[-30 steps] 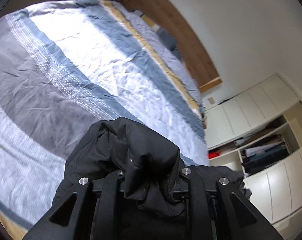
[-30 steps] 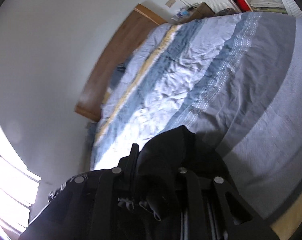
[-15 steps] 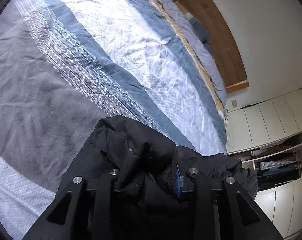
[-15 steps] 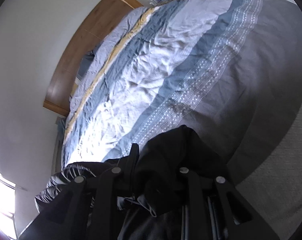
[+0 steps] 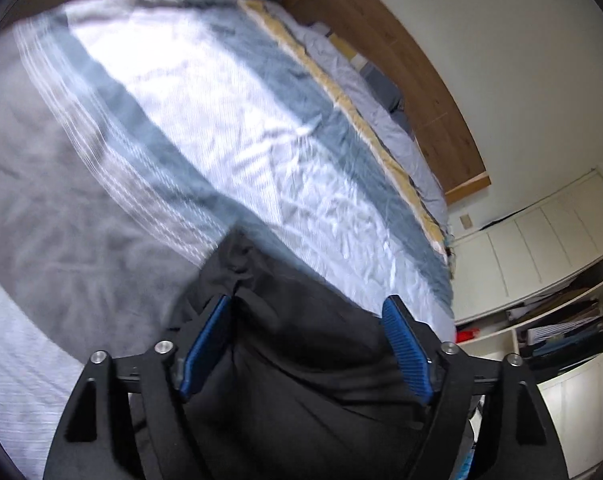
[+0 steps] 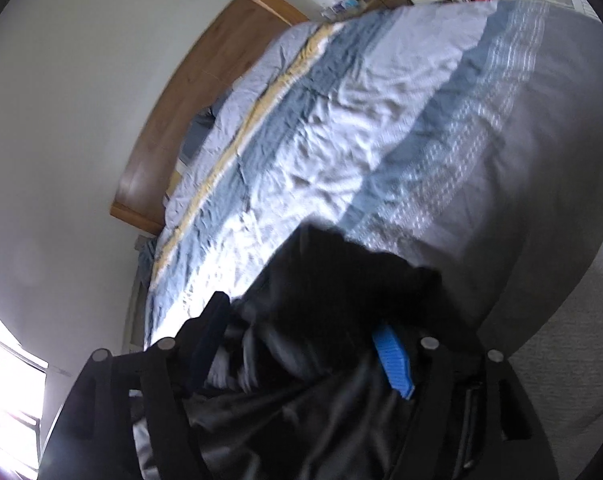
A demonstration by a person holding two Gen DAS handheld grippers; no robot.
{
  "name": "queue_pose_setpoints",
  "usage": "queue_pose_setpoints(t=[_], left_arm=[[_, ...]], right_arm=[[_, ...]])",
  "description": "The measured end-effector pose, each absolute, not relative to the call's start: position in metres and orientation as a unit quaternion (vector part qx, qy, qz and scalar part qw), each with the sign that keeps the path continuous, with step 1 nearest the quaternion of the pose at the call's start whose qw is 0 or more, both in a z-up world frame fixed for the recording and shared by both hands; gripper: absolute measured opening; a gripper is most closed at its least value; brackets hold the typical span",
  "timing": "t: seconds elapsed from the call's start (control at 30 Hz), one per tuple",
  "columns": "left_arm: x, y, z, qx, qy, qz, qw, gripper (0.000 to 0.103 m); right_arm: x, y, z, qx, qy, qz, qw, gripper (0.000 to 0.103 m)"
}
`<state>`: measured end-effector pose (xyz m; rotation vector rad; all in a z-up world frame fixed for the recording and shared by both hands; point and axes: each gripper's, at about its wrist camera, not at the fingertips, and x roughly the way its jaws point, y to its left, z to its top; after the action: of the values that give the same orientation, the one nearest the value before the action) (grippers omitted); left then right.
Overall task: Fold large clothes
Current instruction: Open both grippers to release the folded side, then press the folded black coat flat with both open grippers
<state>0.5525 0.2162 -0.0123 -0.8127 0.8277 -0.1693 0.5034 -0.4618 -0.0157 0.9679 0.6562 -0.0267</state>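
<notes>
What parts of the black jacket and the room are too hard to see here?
- Jacket: left view, lower part cut off by the frame edge and the left gripper; its type is unclear.
- Jacket, right view: blurred, partly behind the right gripper.
- Bedspread pattern: left view, smeared by motion.
- Shelf contents: left view, too small.

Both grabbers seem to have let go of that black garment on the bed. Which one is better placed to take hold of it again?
Probably the left hand-held gripper: its jaws just opened and the black garment lies flat and sharp between them. The right hand-held gripper, also just opened, faces a blurred, bunched heap.
</notes>
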Motion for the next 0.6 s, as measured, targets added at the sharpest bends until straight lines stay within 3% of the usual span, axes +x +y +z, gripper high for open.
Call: queue_pose_setpoints(t=[0.33, 0.6], left_arm=[[0.493, 0.209, 0.055, -0.286, 0.378, -0.051, 0.879, 0.079], [0.451, 0.138, 0.041, -0.181, 0.388, -0.075, 0.901, 0.079]], right_arm=[[0.449, -0.432, 0.061, 0.375, 0.301, 0.015, 0.877, 0.072], [0.416, -0.336, 0.073, 0.26, 0.313, 0.063, 0.911, 0.072]])
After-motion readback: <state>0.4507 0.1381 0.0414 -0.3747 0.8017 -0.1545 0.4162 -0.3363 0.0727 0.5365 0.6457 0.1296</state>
